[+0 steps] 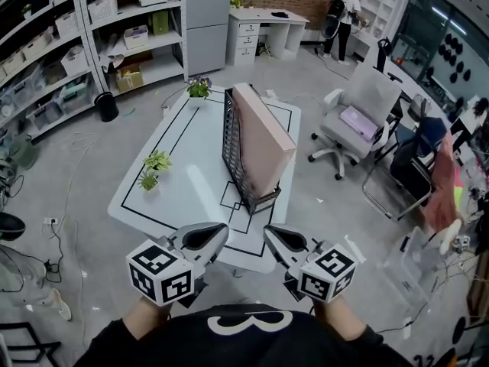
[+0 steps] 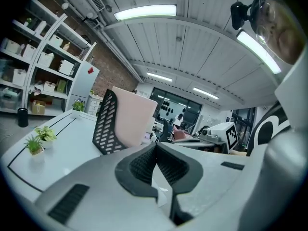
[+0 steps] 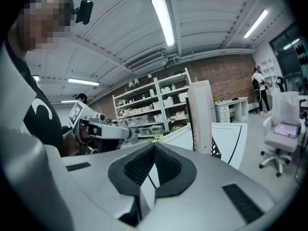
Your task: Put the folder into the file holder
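Observation:
A pink folder (image 1: 263, 140) stands upright inside the black mesh file holder (image 1: 233, 155) on the white table (image 1: 183, 167). Both grippers are held close to the person's body, short of the table's near edge and apart from the holder. My left gripper (image 1: 221, 229) is shut with nothing between its jaws. My right gripper (image 1: 269, 232) is also shut and empty. In the left gripper view the folder (image 2: 137, 114) and the holder (image 2: 107, 124) rise beyond the closed tips (image 2: 155, 144). In the right gripper view the folder (image 3: 199, 114) stands past the closed tips (image 3: 155, 144).
Two small green plants (image 1: 153, 168) sit on the table's left side and a potted flower (image 1: 199, 89) at its far corner. A grey office chair (image 1: 359, 117) stands to the right, shelves (image 1: 69, 37) line the left wall, and a person (image 1: 340, 14) stands far back.

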`<state>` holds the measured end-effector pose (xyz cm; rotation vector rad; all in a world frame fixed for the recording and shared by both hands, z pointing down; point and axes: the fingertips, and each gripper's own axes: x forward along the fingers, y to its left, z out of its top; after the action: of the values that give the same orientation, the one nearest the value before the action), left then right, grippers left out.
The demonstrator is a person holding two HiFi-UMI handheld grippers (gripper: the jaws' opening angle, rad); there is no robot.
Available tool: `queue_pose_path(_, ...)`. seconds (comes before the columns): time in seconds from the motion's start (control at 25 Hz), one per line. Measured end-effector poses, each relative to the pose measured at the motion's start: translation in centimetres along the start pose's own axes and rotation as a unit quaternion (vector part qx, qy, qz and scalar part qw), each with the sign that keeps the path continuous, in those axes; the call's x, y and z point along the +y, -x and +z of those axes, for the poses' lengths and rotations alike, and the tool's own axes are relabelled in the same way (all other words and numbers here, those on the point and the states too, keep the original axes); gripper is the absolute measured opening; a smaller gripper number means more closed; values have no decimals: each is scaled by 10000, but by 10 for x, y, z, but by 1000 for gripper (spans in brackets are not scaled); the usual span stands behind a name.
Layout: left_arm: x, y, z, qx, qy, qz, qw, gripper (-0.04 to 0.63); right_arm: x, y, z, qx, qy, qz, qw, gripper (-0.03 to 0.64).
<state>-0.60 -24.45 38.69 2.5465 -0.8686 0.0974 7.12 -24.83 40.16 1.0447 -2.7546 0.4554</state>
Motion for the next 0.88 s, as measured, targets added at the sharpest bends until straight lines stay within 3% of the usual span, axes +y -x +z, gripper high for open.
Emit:
queue_pose_path(0.16,-10,-13,12,-104,78,75,9999,6,-14,11,17,-75,-174,184,9997,3)
queue_pose_path(0.4,-25,-26,21,-182,-158,244,9994,6,-29,21,27,-116,151,225,9996,3)
queue_pose_path(0.88,-32,-38,22,-124,-261,426,9987,6,-35,32,32,-248,129,456,9986,3)
